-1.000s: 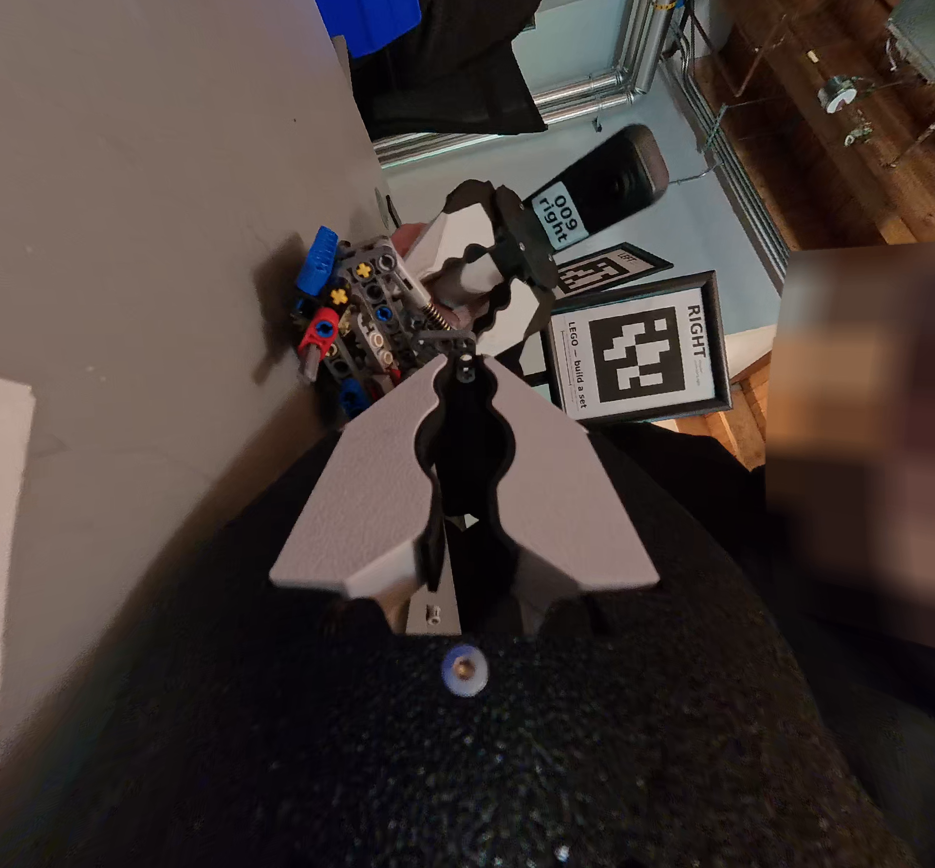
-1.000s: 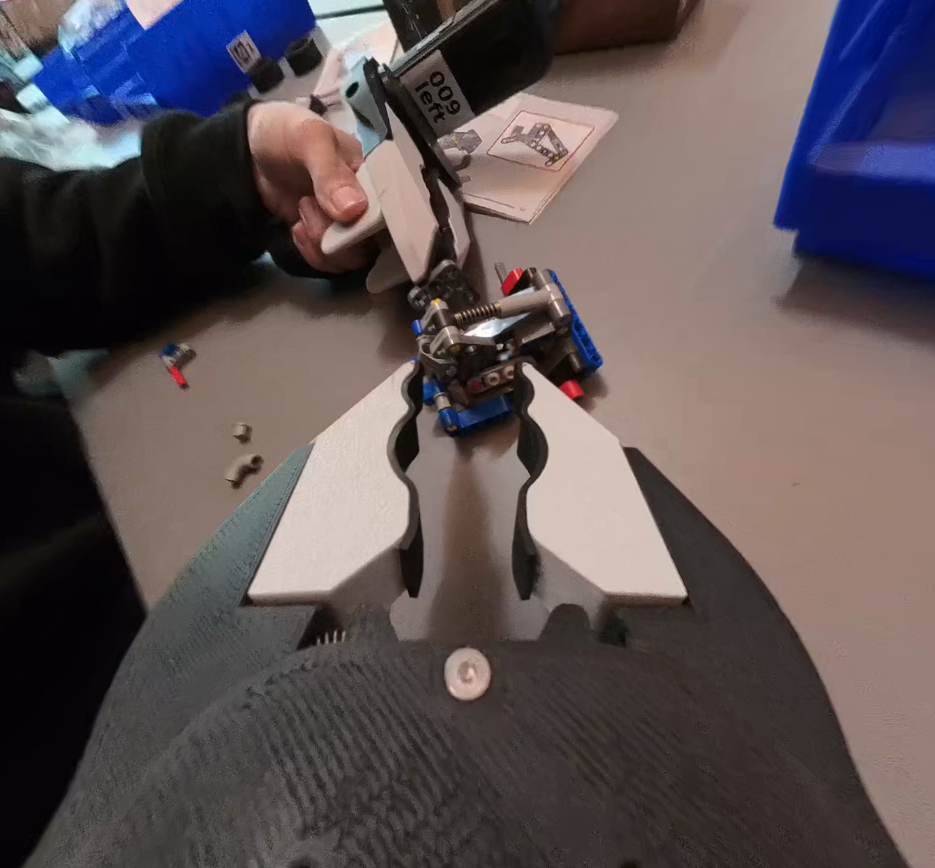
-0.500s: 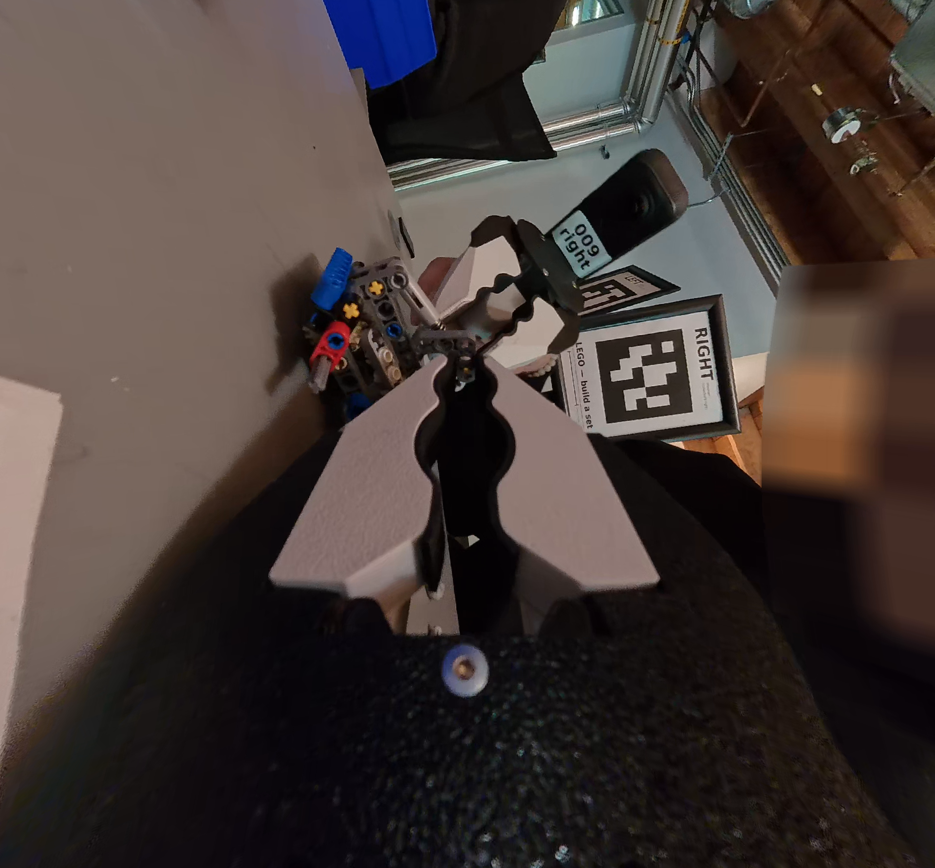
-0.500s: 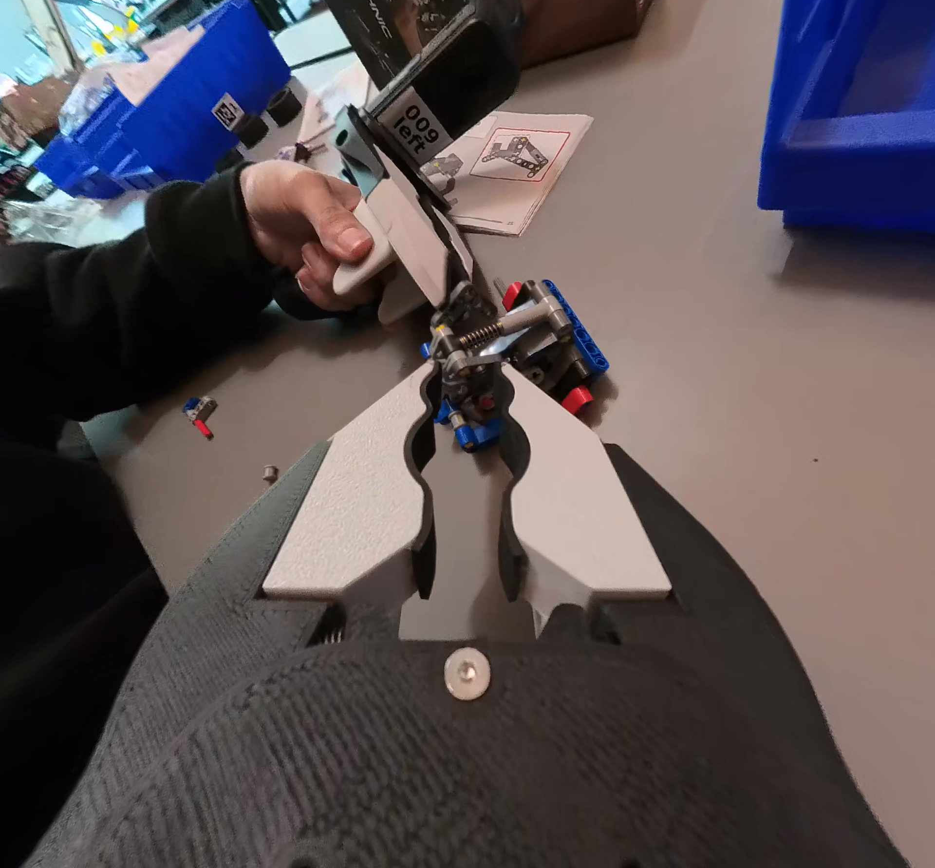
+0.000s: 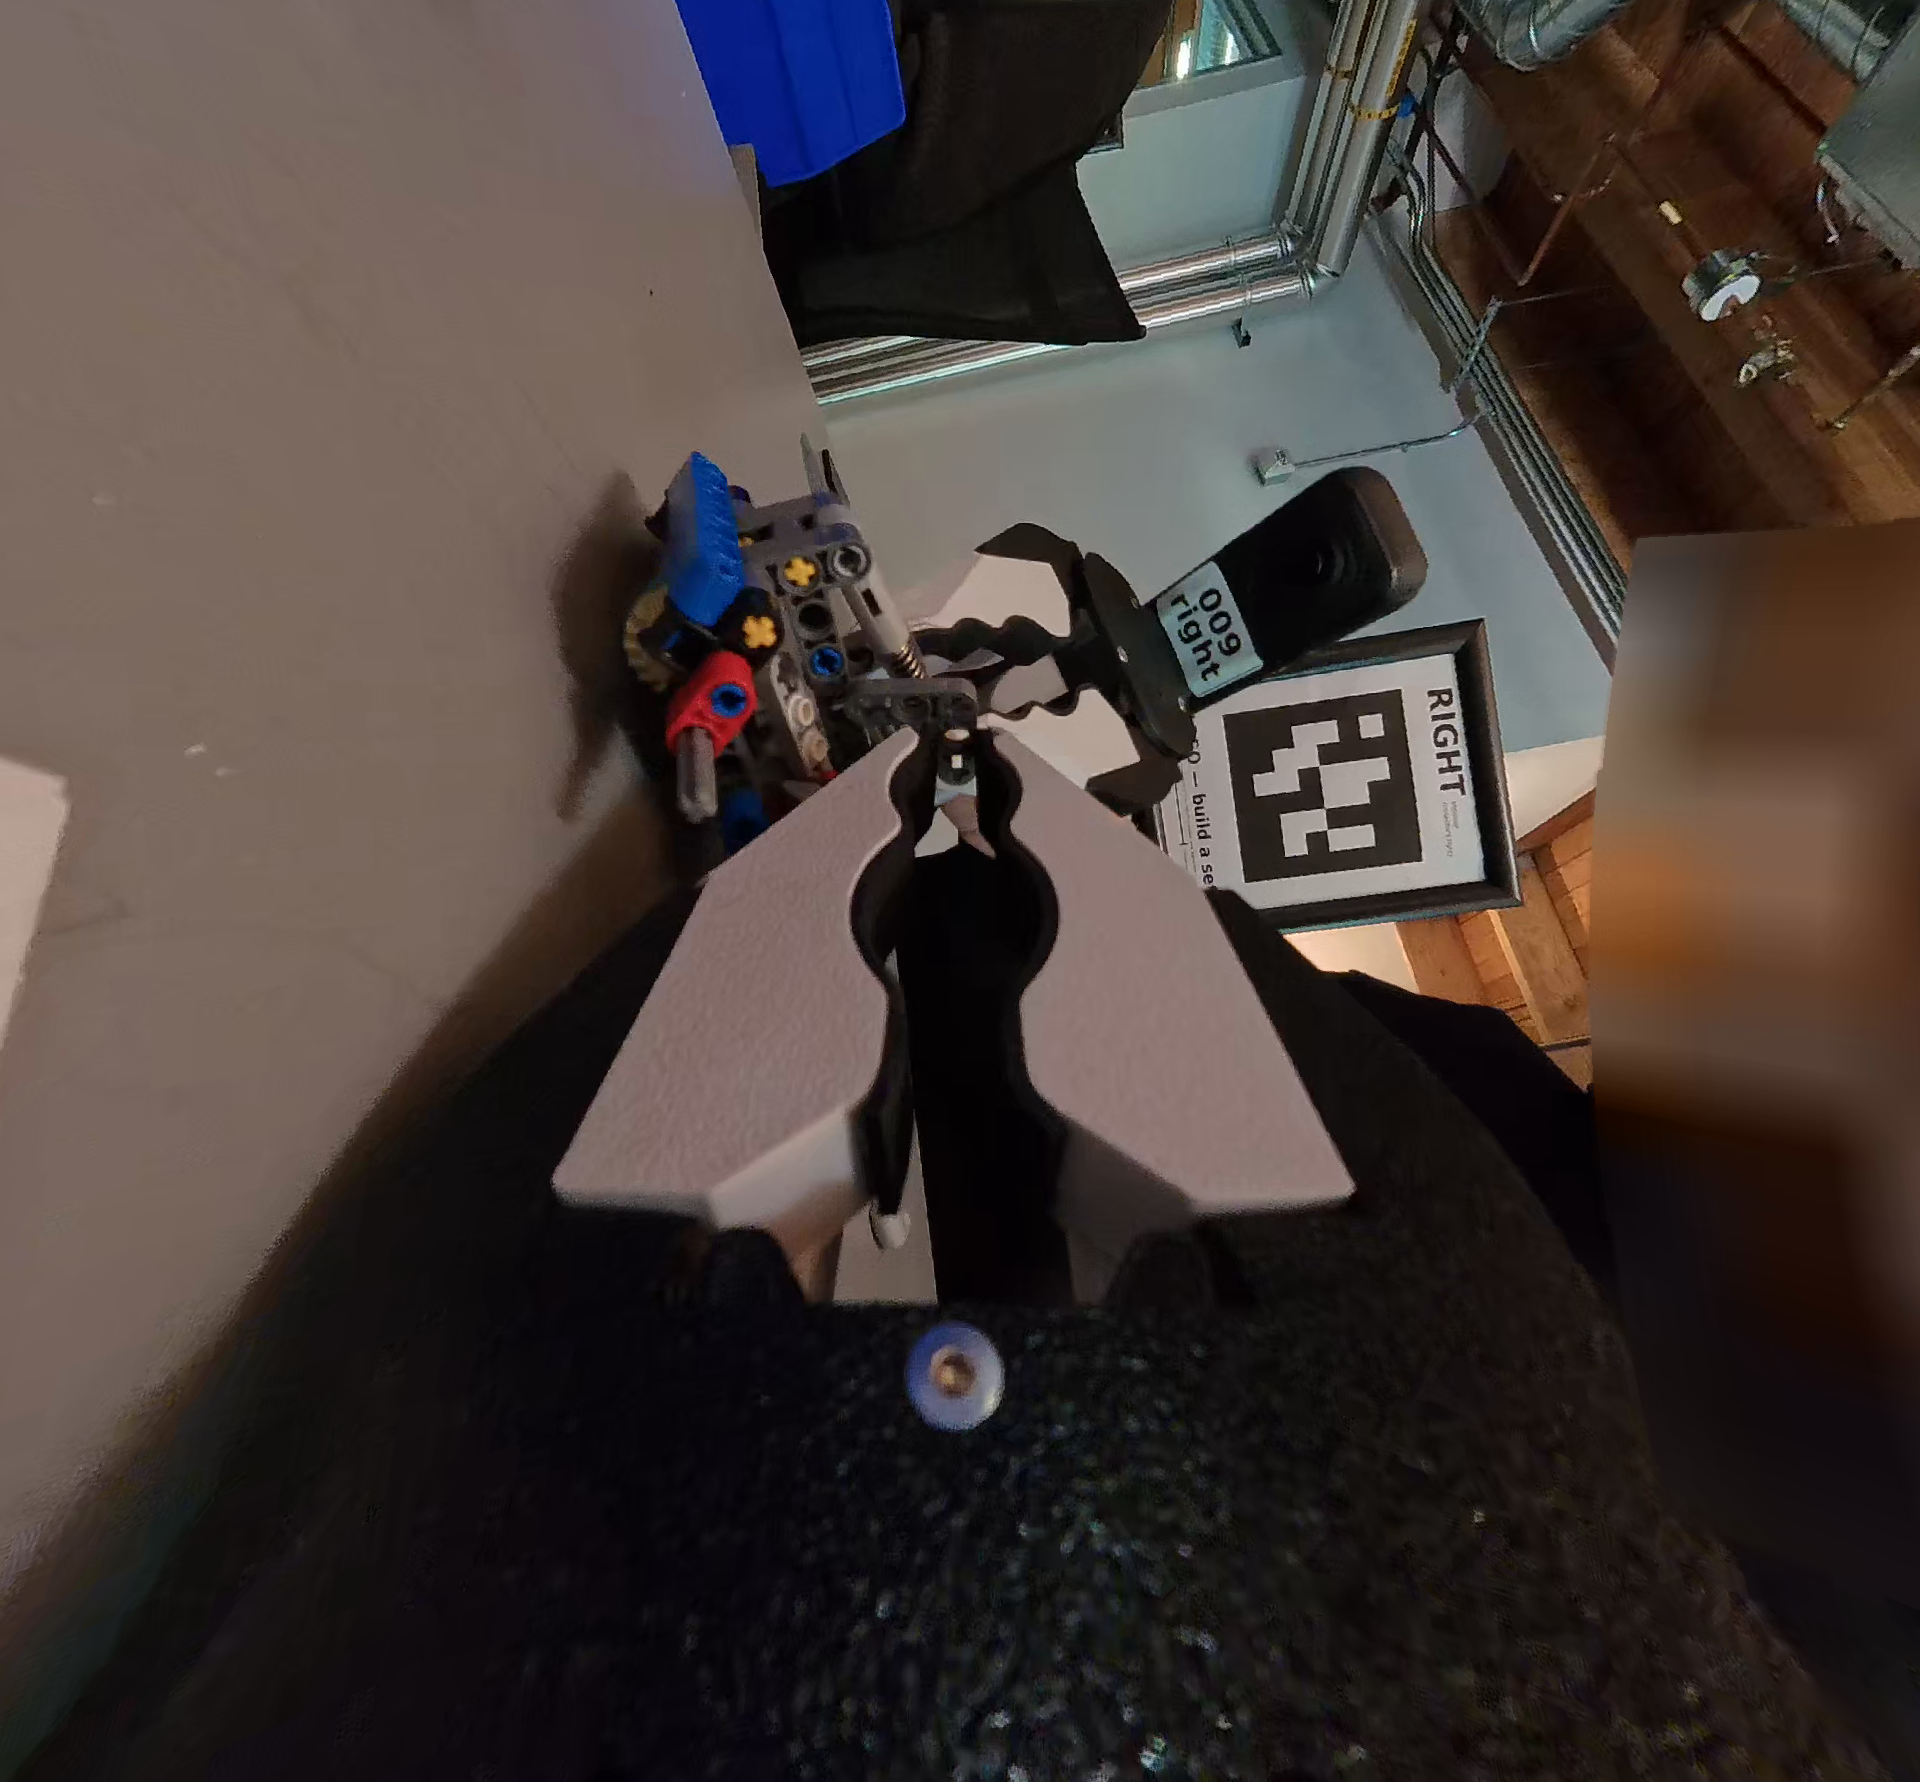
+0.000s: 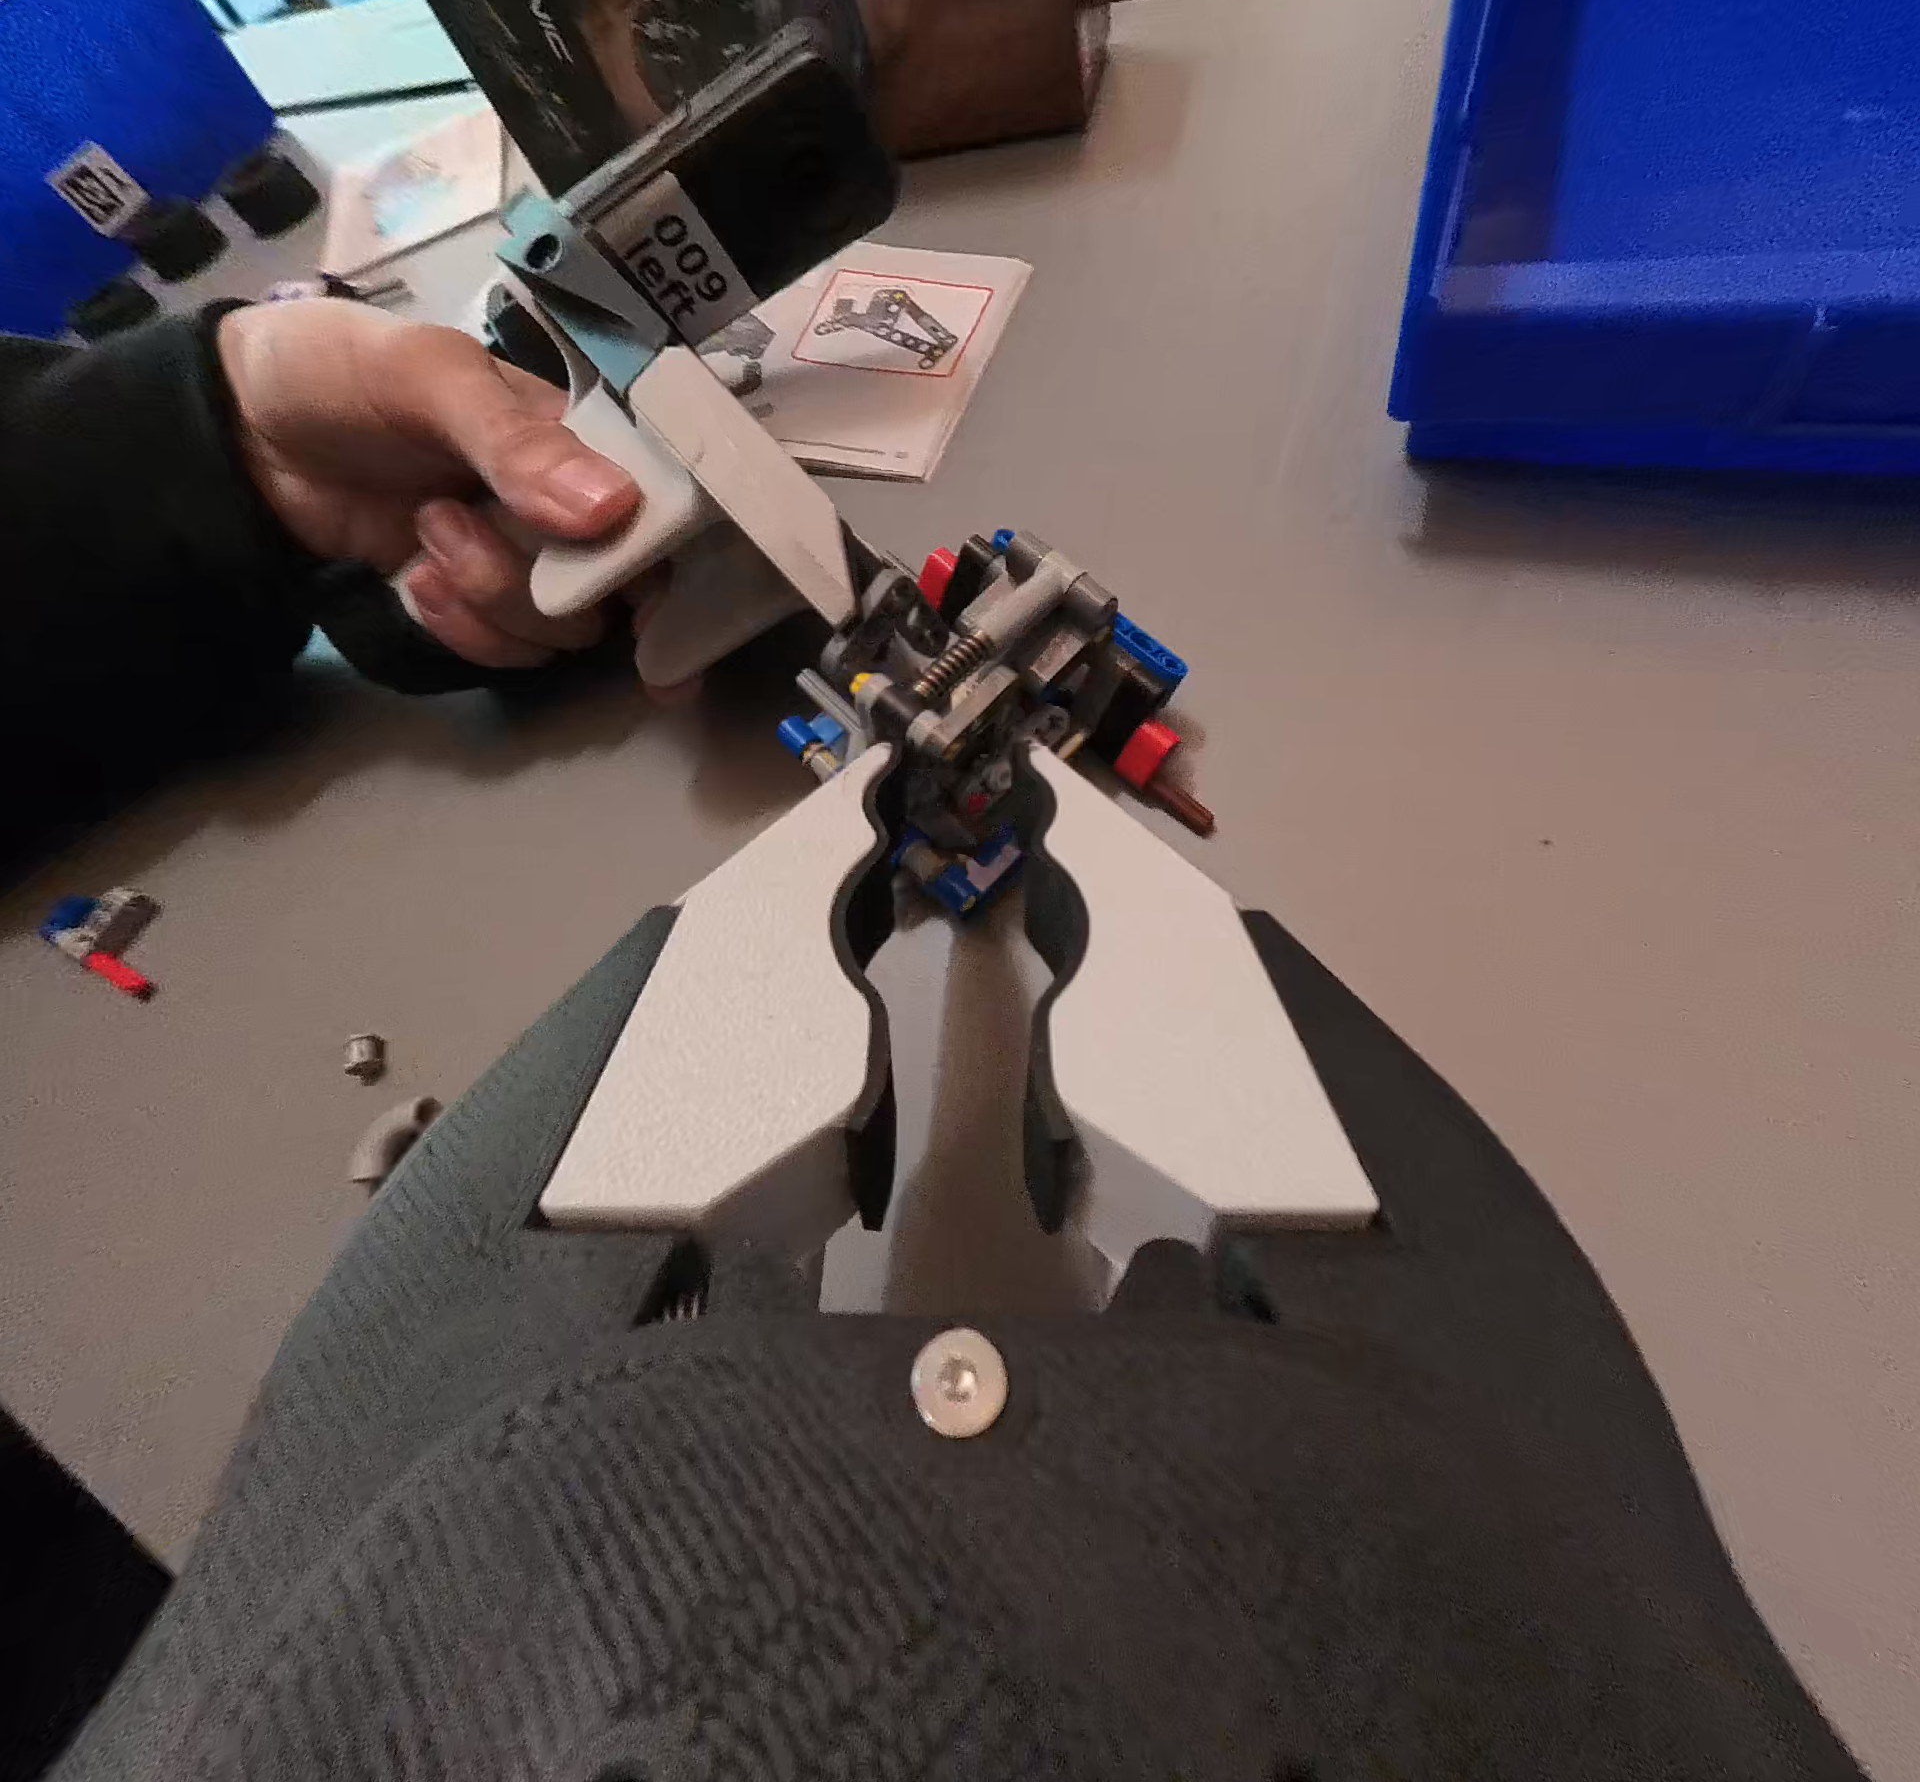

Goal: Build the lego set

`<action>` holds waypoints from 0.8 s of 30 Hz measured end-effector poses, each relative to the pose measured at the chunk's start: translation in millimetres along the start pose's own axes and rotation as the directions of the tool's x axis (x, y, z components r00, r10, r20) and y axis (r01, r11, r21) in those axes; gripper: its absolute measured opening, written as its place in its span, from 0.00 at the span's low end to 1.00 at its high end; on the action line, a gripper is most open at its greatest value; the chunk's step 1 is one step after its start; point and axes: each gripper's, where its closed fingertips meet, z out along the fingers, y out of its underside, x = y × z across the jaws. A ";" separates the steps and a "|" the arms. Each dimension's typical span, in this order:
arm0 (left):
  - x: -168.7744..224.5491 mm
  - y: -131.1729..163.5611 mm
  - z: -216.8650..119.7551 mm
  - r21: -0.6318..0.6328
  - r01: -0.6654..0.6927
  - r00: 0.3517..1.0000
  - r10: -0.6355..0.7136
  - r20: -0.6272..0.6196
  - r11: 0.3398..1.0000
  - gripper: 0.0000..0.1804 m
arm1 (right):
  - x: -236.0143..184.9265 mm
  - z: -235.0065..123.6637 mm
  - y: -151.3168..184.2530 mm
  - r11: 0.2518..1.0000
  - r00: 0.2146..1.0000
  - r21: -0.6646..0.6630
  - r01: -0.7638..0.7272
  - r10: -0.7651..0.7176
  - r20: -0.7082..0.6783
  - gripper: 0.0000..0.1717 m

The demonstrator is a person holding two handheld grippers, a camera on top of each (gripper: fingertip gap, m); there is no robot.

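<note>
On the grey desk [image 6: 1455,797], right gripper [image 6: 961,776] jaws clamp the grey-blue-red brick assembly [image 6: 997,662]; left gripper [image 5: 951,761] jaws nearly shut, pinching its dark grey perforated beam [image 5: 914,698].

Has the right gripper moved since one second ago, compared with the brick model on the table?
Yes. The right gripper has advanced onto the brick model and narrowed: its fingers now clasp the model's near end, which earlier lay just ahead of wider-spread tips.

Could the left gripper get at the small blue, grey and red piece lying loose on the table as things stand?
Probably not right away. The left gripper is shut on a dark beam of the brick model. The loose piece lies in the open on the table, nothing over it.
</note>
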 end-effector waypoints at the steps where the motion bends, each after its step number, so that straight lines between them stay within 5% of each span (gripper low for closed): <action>1: 0.0 -0.2 -0.1 0.001 0.000 1.000 0.000 0.001 1.000 0.02 | -0.2 -0.7 0.4 1.000 1.000 0.000 0.017 -0.017 -0.007 0.09; 8: -2.1 -3.2 -0.4 0.029 0.010 1.000 -0.010 0.010 1.000 0.02 | 1.7 -11.6 -8.1 0.999 1.000 0.025 0.019 -0.019 -0.018 0.14; 24: -5.9 -12.2 2.6 0.124 0.061 0.998 -0.064 0.023 0.990 0.03 | 6.2 -1.2 -11.8 0.988 0.988 0.066 0.139 -0.134 -0.074 0.05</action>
